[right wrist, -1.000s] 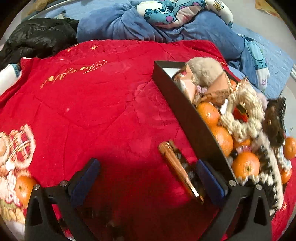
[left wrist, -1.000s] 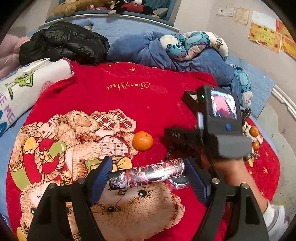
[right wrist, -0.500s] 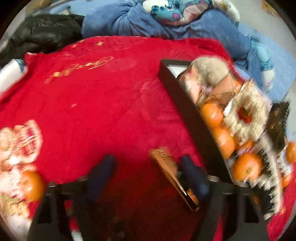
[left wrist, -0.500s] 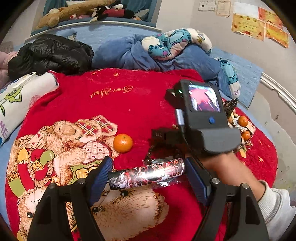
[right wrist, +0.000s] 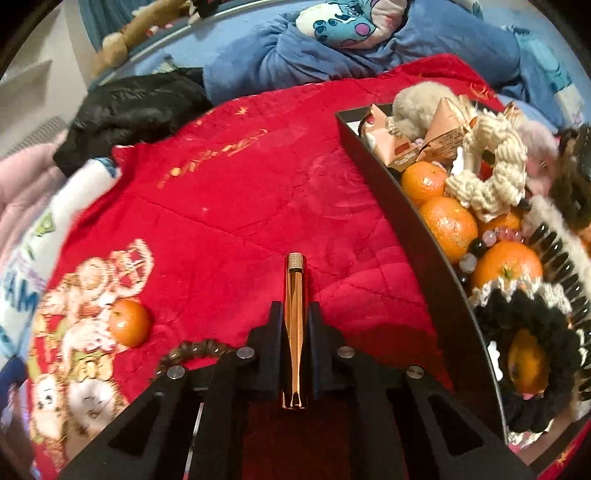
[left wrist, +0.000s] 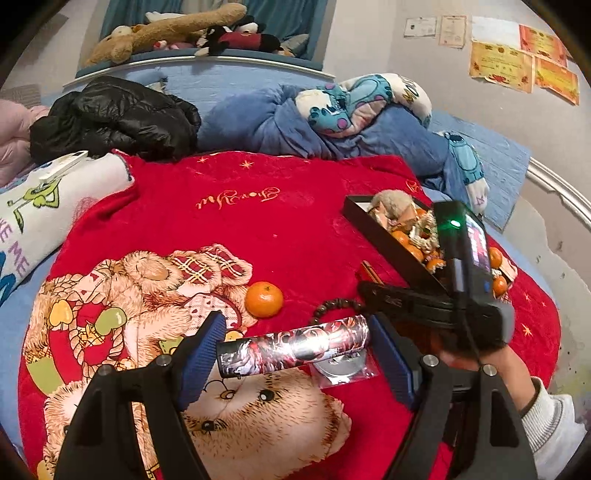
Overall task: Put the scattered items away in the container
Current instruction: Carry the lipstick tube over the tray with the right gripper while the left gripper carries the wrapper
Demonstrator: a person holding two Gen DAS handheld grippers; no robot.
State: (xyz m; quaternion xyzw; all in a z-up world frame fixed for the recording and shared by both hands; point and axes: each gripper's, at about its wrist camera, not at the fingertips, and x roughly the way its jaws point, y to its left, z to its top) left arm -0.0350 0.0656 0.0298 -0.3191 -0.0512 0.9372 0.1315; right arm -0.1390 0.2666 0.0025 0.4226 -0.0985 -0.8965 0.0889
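Definitely someone's bedroom: a bed [left wrist: 509, 158] with a red teddy-bear blanket [left wrist: 258, 221], rumpled blue duvet [left wrist: 266, 129], plush toys [left wrist: 166, 31] on the headboard ledge.

One loose tangerine [left wrist: 264, 299], one patterned tube [left wrist: 293, 343], one gold pen [right wrist: 294, 325], one bead bracelet [left wrist: 334, 307] and one black box [right wrist: 424, 236] are counted on the bed; at least four tangerines [right wrist: 448, 223] are counted inside the box.
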